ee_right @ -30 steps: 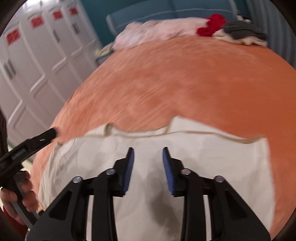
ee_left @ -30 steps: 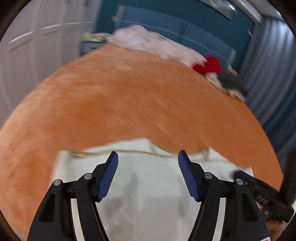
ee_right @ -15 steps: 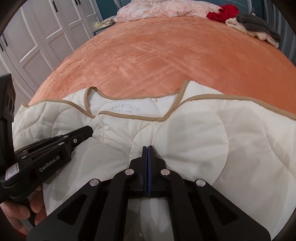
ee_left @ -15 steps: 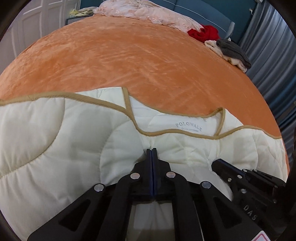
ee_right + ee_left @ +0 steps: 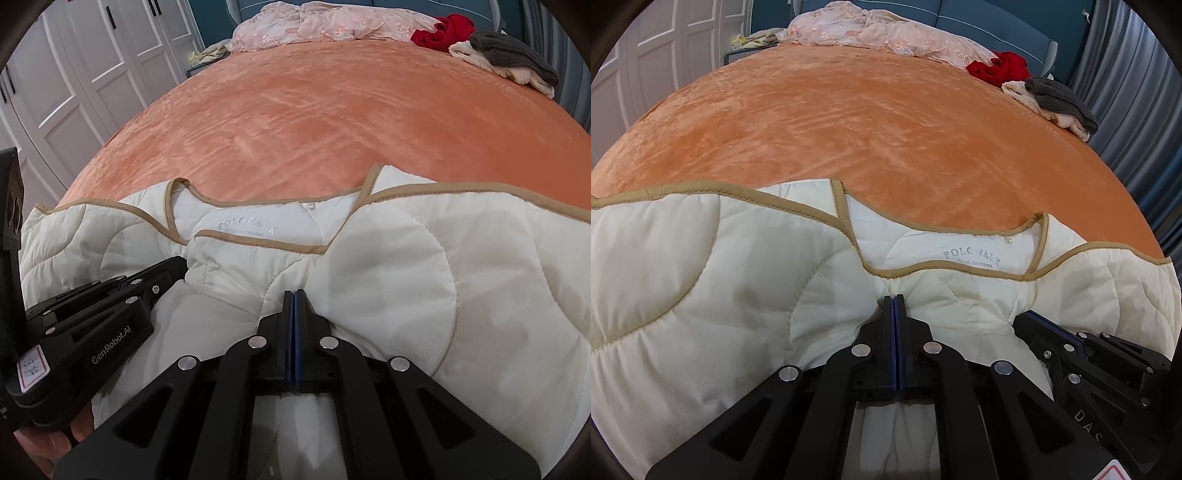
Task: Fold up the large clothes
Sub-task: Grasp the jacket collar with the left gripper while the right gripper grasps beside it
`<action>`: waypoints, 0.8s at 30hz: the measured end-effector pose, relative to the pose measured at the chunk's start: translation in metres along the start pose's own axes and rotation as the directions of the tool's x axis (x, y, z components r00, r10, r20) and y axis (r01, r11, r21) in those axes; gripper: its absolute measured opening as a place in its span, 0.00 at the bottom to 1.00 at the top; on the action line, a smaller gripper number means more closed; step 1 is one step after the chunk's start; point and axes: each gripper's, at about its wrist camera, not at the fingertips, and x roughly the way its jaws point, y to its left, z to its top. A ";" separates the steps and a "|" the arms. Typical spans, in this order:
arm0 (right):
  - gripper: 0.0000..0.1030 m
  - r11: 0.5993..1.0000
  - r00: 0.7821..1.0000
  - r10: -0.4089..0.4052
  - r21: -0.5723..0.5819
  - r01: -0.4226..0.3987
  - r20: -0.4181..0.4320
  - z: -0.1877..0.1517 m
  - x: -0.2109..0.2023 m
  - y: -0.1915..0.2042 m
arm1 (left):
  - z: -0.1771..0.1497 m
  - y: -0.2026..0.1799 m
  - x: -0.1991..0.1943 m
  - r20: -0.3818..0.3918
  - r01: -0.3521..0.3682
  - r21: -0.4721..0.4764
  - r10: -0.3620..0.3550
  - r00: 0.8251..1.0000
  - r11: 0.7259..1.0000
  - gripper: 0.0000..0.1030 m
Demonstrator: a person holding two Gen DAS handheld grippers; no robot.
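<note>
A cream quilted jacket (image 5: pixel 731 273) with tan trim lies at the near edge of an orange bed (image 5: pixel 871 125), collar and label facing up; it also shows in the right wrist view (image 5: pixel 461 266). My left gripper (image 5: pixel 894 300) is shut on the jacket's fabric just below the collar. My right gripper (image 5: pixel 293 295) is shut on the fabric too, close beside it. The right gripper shows in the left wrist view (image 5: pixel 1071 350), and the left gripper in the right wrist view (image 5: pixel 110 295).
At the far end of the bed (image 5: pixel 332 103) lie a pink crumpled sheet (image 5: pixel 886 33), a red garment (image 5: pixel 1001 68) and a grey and cream pile (image 5: pixel 1060 103). White wardrobe doors (image 5: pixel 74 74) stand to the left, grey curtains (image 5: pixel 1137 110) to the right.
Both grippers were open above the jacket a second ago. They closed on the fabric below the collar half a second ago and have held almost still since.
</note>
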 end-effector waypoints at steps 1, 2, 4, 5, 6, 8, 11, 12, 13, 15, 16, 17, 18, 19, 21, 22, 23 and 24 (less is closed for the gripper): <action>0.00 1.000 1.000 0.002 0.002 -0.002 0.001 0.000 0.000 0.000 | 0.000 0.000 0.000 0.001 -0.001 0.000 0.001 1.000 1.000 0.06; 0.00 1.000 1.000 0.003 0.004 -0.003 0.002 0.001 0.001 0.000 | 0.000 0.000 0.001 0.003 -0.002 0.000 0.002 1.000 1.000 0.06; 0.00 1.000 1.000 0.009 0.009 -0.009 0.005 0.001 0.002 -0.001 | 0.000 0.000 0.001 0.005 -0.006 0.002 0.006 1.000 1.000 0.06; 0.00 1.000 1.000 0.011 0.012 -0.011 0.006 0.002 0.002 -0.002 | 0.000 0.000 0.001 0.005 -0.008 0.004 0.008 1.000 1.000 0.06; 0.00 1.000 1.000 0.011 0.013 -0.011 0.007 0.002 0.002 -0.002 | 0.000 0.000 0.001 0.005 -0.011 0.006 0.010 1.000 1.000 0.06; 0.00 1.000 1.000 0.011 0.014 -0.012 0.008 0.003 0.002 -0.002 | 0.000 -0.001 0.001 0.005 -0.018 0.010 0.018 1.000 1.000 0.06; 0.00 1.000 1.000 0.008 0.011 -0.008 0.004 0.004 0.001 -0.002 | 0.002 -0.002 -0.001 0.002 -0.026 0.015 0.026 1.000 1.000 0.06; 0.00 1.000 1.000 0.012 0.014 -0.012 0.004 0.004 0.001 -0.003 | 0.004 -0.003 -0.003 -0.004 -0.028 0.015 0.028 1.000 1.000 0.06; 0.00 1.000 1.000 0.018 0.024 -0.018 0.002 0.005 -0.002 -0.005 | 0.006 -0.003 -0.006 -0.012 -0.025 0.013 0.025 1.000 1.000 0.06; 0.00 0.999 1.000 0.015 0.042 -0.015 0.003 0.007 -0.017 -0.006 | 0.010 0.001 -0.019 -0.025 -0.018 -0.006 0.018 1.000 1.000 0.06; 0.03 0.998 1.000 0.012 0.055 -0.013 0.019 0.007 -0.030 -0.007 | 0.010 0.003 -0.030 -0.022 -0.012 -0.022 0.011 1.000 1.000 0.06; 0.03 0.998 0.999 0.020 0.067 -0.023 0.036 0.005 -0.044 -0.007 | 0.009 0.005 -0.043 -0.013 -0.007 -0.033 0.006 1.000 0.999 0.06; 0.03 0.996 0.998 0.031 0.078 -0.035 0.049 0.000 -0.061 -0.007 | 0.006 0.006 -0.055 -0.008 -0.003 -0.032 0.003 1.000 0.999 0.06; 0.03 0.996 0.998 0.037 0.082 -0.042 0.055 -0.006 -0.075 -0.006 | 0.001 0.007 -0.070 0.000 0.002 -0.021 -0.002 1.000 1.000 0.06; 0.03 0.995 0.997 0.051 0.084 -0.057 0.066 -0.021 -0.100 -0.002 | -0.010 0.006 -0.094 0.004 0.017 -0.003 -0.017 1.000 1.000 0.06; 0.03 0.994 0.996 0.065 0.088 -0.071 0.063 -0.029 -0.110 0.000 | -0.018 0.005 -0.106 0.001 0.030 -0.003 -0.030 1.000 1.000 0.06; 0.03 0.992 0.995 0.081 0.091 -0.086 0.057 -0.035 -0.115 0.003 | -0.026 0.003 -0.115 -0.001 0.043 -0.007 -0.043 0.999 0.999 0.06; 0.03 0.989 0.993 0.111 0.091 -0.114 0.043 -0.044 -0.120 0.008 | -0.033 0.001 -0.122 -0.002 0.056 -0.010 -0.056 0.998 0.998 0.06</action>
